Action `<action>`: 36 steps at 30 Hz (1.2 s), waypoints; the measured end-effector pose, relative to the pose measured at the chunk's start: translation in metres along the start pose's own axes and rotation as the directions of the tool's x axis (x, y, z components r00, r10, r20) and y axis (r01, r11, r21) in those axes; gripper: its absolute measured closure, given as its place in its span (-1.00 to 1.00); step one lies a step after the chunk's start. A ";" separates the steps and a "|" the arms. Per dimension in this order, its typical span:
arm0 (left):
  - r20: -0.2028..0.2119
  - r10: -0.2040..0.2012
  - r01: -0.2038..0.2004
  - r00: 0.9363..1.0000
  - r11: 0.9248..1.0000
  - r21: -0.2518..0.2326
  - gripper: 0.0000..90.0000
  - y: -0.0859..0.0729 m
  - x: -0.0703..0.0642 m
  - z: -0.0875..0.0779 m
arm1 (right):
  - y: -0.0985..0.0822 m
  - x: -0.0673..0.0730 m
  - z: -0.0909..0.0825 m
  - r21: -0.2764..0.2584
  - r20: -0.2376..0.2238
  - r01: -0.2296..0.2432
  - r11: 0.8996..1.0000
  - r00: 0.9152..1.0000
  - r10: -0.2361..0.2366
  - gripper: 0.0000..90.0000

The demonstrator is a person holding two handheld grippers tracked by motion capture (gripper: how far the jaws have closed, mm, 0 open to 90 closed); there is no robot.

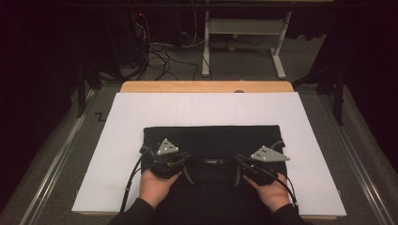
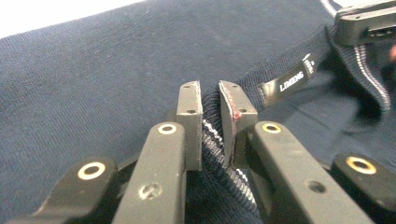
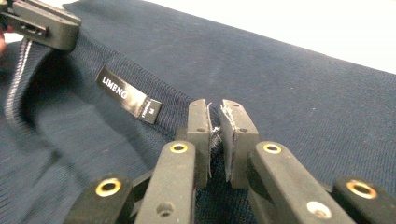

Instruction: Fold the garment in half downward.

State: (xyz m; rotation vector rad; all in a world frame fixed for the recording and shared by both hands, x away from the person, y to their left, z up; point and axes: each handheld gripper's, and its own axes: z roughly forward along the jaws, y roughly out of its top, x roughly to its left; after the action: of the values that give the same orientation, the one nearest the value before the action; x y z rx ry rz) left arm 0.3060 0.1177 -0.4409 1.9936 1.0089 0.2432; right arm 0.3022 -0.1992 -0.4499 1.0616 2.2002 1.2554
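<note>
A dark navy sweater (image 1: 211,138) lies flat on a white board (image 1: 141,112), its collar toward the person. My left gripper (image 1: 186,158) sits at the collar's left side and my right gripper (image 1: 238,160) at its right side. In the left gripper view the left gripper (image 2: 210,93) is shut on the ribbed, striped collar edge (image 2: 212,135), which is pinched between the pads. The neck label (image 2: 289,79) lies just beyond. In the right gripper view the right gripper (image 3: 214,109) is shut on the collar rib (image 3: 215,135), with the label (image 3: 128,95) to its left.
The white board rests on a wooden table (image 1: 206,86). Bare board lies to the left, to the right and beyond the sweater. Behind the table stand a white desk frame (image 1: 244,28) and loose cables (image 1: 159,56) on the floor. Metal rails run along both sides.
</note>
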 end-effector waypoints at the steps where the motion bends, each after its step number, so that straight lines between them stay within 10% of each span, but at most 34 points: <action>1: 0.006 0.009 -0.009 1.000 1.000 -0.004 0.68 -0.003 -0.002 -0.003 | -0.002 0.002 -0.003 -0.008 -0.005 0.001 1.000 1.000 -0.001 0.86; 36: 0.116 0.113 -0.114 0.987 0.993 -0.001 0.66 -0.055 -0.052 -0.043 | -0.041 0.042 -0.075 -0.084 -0.105 0.105 0.991 0.988 -0.114 0.84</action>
State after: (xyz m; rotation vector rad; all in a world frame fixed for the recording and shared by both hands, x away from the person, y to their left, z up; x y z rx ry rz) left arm 0.2197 0.1223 -0.4471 2.0488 0.8249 0.1840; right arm 0.2103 -0.2212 -0.4445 0.8481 2.2365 1.3684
